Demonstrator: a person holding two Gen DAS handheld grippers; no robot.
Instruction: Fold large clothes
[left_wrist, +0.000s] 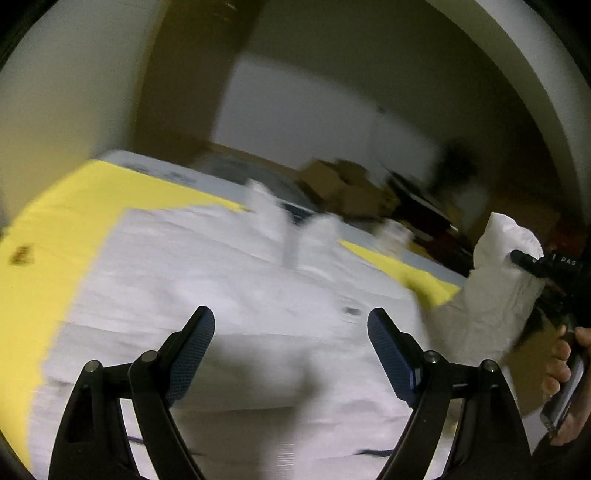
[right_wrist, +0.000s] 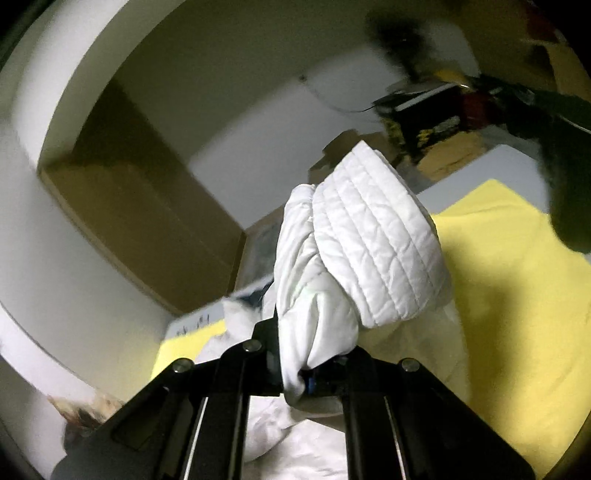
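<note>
A large white quilted jacket (left_wrist: 229, 280) lies spread on a yellow cloth (left_wrist: 55, 229), collar at the far side. My left gripper (left_wrist: 291, 332) is open and empty, hovering above the jacket's near part. My right gripper (right_wrist: 306, 373) is shut on a bunched white sleeve (right_wrist: 362, 236) and holds it up off the cloth. In the left wrist view that sleeve (left_wrist: 506, 266) rises at the right, with the right gripper (left_wrist: 532, 262) clamped on it and a hand below.
The yellow cloth (right_wrist: 517, 295) covers a grey-edged table (left_wrist: 155, 170). Cardboard boxes (left_wrist: 343, 184) and dark clutter (left_wrist: 424, 206) stand beyond the far edge. A brown door (right_wrist: 140, 206) and pale walls stand behind.
</note>
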